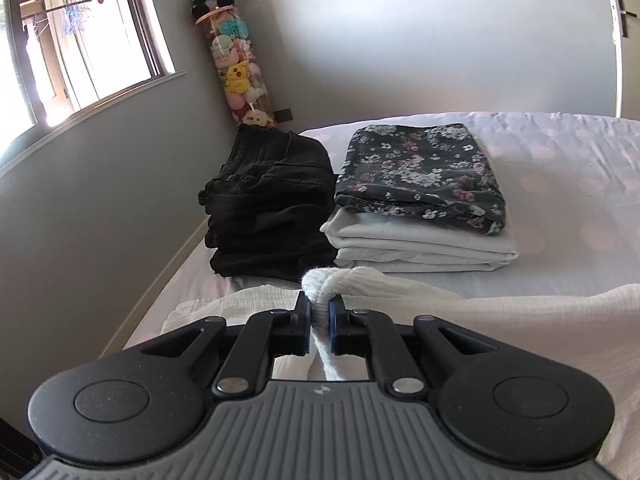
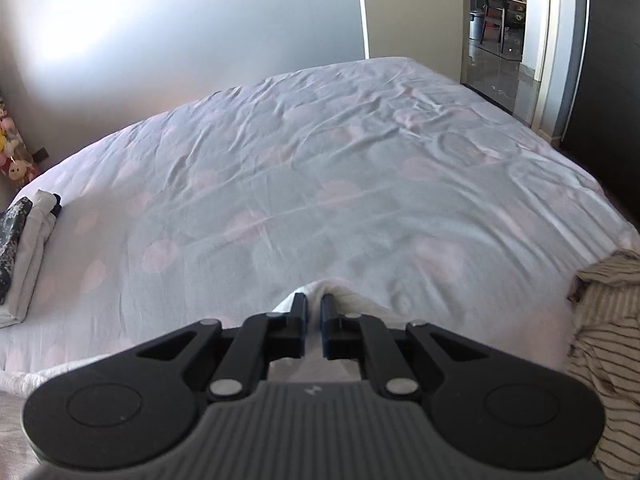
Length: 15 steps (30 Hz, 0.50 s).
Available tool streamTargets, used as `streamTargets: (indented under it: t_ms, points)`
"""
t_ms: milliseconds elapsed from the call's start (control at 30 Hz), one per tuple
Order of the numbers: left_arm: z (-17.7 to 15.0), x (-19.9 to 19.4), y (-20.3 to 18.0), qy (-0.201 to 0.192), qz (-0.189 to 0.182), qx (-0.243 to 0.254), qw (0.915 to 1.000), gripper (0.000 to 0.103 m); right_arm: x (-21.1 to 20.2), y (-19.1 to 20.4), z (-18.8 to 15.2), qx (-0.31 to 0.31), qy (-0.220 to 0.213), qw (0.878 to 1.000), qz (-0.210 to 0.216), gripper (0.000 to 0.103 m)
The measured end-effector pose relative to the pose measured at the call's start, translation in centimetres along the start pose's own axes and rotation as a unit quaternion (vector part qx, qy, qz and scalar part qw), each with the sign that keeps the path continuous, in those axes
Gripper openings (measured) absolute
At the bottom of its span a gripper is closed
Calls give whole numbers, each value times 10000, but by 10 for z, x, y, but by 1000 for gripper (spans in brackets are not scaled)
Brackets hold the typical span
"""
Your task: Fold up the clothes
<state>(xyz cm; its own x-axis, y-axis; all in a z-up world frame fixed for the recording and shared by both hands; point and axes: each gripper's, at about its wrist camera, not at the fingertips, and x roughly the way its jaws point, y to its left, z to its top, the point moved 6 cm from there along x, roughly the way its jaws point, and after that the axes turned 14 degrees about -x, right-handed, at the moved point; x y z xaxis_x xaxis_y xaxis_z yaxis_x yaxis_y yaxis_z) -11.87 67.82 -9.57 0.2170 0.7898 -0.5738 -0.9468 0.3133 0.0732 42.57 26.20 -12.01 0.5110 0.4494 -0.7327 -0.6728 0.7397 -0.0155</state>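
My left gripper (image 1: 319, 305) is shut on a bunched edge of a white ribbed garment (image 1: 500, 320) that spreads to the right across the bed. My right gripper (image 2: 314, 303) is shut on another white edge of the same garment (image 2: 360, 304), held just above the sheet. Beyond the left gripper stand two folded stacks: black jeans (image 1: 272, 200), and a floral piece (image 1: 420, 168) on white folded cloth (image 1: 420, 244). That stack also shows at the left edge of the right wrist view (image 2: 20, 256).
The bed has a pale sheet with pink dots (image 2: 320, 184). A crumpled striped garment (image 2: 608, 344) lies at the right edge. A tall tube of plush toys (image 1: 236, 60) stands in the corner by the window (image 1: 72, 40). An open doorway (image 2: 500, 20) lies beyond the bed.
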Motion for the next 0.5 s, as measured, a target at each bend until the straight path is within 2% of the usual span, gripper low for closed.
streamTargets:
  t_ms: [100, 133, 233, 367, 500]
  points:
    - [-1, 38, -4, 99, 321, -80, 9994, 10, 57, 18, 21, -63, 128, 9997, 179, 11]
    - [-3, 51, -3, 176, 411, -113, 9989, 10, 73, 24, 26, -143, 195, 9995, 177, 20]
    - [-13, 87, -4, 418, 593, -68, 9973, 10, 103, 29, 35, -353, 246, 9991, -50, 29]
    - [-27, 116, -8, 540, 721, 122, 9959, 10, 111, 17, 33, -468, 231, 9986, 13, 35]
    - [-37, 131, -10, 581, 747, 271, 9951, 10, 97, -4, 4, -969, 405, 9944, -114, 43]
